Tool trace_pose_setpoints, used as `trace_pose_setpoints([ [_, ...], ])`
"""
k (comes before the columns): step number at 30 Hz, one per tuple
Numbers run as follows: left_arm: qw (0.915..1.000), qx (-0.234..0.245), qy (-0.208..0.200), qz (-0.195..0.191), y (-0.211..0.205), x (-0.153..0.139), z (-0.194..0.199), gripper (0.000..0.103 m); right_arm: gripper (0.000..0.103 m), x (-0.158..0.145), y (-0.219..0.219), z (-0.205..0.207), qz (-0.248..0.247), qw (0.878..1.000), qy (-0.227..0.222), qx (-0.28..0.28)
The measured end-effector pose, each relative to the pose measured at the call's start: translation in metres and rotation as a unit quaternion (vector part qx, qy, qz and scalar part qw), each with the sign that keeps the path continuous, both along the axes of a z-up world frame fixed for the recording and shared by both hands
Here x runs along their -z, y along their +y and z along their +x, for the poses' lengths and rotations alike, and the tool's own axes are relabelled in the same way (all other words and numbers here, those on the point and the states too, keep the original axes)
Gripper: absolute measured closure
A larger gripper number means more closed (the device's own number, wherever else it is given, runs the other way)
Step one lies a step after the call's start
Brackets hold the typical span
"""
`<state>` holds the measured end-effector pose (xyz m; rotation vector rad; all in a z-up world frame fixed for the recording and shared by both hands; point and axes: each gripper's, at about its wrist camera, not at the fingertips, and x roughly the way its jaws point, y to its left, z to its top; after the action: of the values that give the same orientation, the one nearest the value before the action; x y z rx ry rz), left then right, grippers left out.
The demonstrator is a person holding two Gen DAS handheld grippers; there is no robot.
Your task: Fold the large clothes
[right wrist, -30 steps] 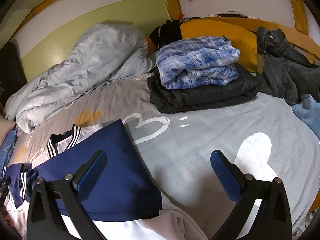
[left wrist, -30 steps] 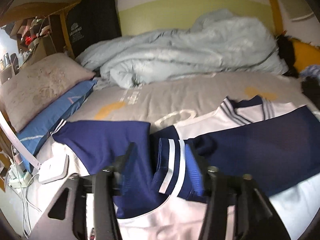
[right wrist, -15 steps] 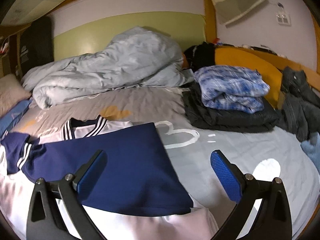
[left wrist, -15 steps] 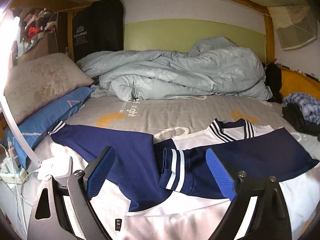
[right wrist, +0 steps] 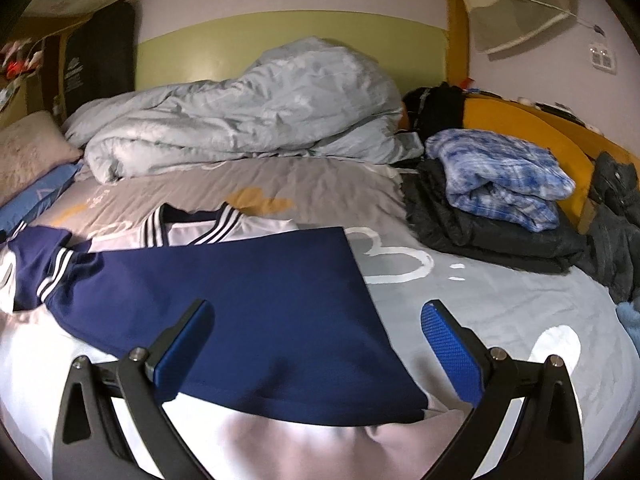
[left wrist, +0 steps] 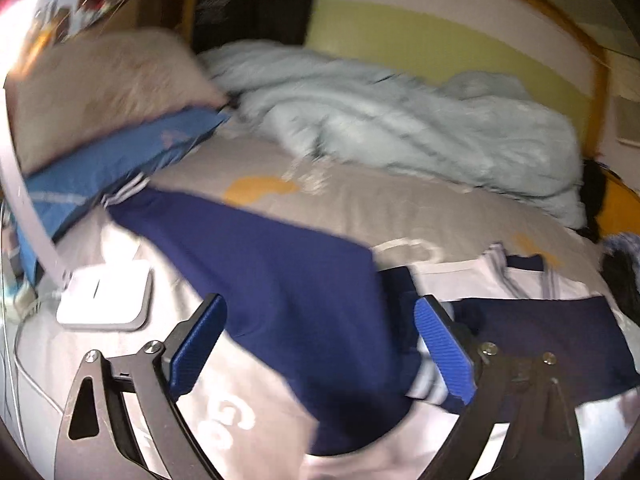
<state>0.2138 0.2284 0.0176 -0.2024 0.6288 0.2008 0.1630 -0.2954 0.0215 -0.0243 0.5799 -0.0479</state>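
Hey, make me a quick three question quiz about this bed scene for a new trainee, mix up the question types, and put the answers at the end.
1. True or false: the left hand-held gripper is shut on the navy sleeve.
2. Multiple choice: what lies on top of the dark folded clothes at the right side of the bed? A) a blue plaid shirt B) a pink pillow C) a white box
3. Fill in: the navy and white jersey lies spread on the ____ sheet.

Key
1. False: its jaws stand wide apart, and so do those of the right hand-held gripper.
2. A, the blue plaid shirt.
3. Grey.
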Motion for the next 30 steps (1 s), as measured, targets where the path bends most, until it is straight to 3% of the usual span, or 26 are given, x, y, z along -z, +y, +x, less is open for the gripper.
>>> trace_pose_setpoints([
  [4, 0.9989, -0.020, 0.033, -0.027, 0.031, 0.019, 0.018, 0.021, 0.000, 0.004, 0.013, 0.000, -0.018, 1.000, 0.004, -0.025],
  [13, 0.9914, -0.051, 0.097, -0.071, 0.081, 0.056, 0.061, 0.034, 0.000, 0.018, 0.016, 0.007, 0.007, 0.999, 0.034, -0.041],
  [14, 0.9905, -0.052, 0.103, -0.075, 0.084, 0.060, 0.064, 0.045, 0.000, 0.019, 0.016, 0.007, 0.008, 0.998, 0.037, -0.041],
  [15, 0.9896, -0.048, 0.109, -0.081, 0.087, 0.065, 0.067, 0.069, 0.000, 0.021, 0.016, 0.009, 0.011, 0.998, 0.041, -0.041],
  [17, 0.9886, -0.051, 0.118, -0.079, 0.091, 0.071, 0.070, 0.091, 0.000, 0.022, 0.017, 0.011, 0.017, 0.998, 0.046, -0.043],
  [19, 0.9899, -0.054, 0.106, -0.078, 0.093, 0.071, 0.068, 0.100, 0.000, 0.024, 0.019, 0.013, 0.018, 0.997, 0.051, -0.046],
  [24, 0.9988, -0.034, 0.024, -0.024, 0.066, 0.029, 0.050, 0.101, 0.000, 0.027, 0.028, 0.014, 0.003, 0.997, 0.054, -0.055],
  [30, 0.9954, 0.061, -0.074, -0.004, -0.006, -0.030, 0.004, 0.101, 0.000, 0.021, 0.029, 0.009, -0.001, 0.998, 0.042, -0.056],
])
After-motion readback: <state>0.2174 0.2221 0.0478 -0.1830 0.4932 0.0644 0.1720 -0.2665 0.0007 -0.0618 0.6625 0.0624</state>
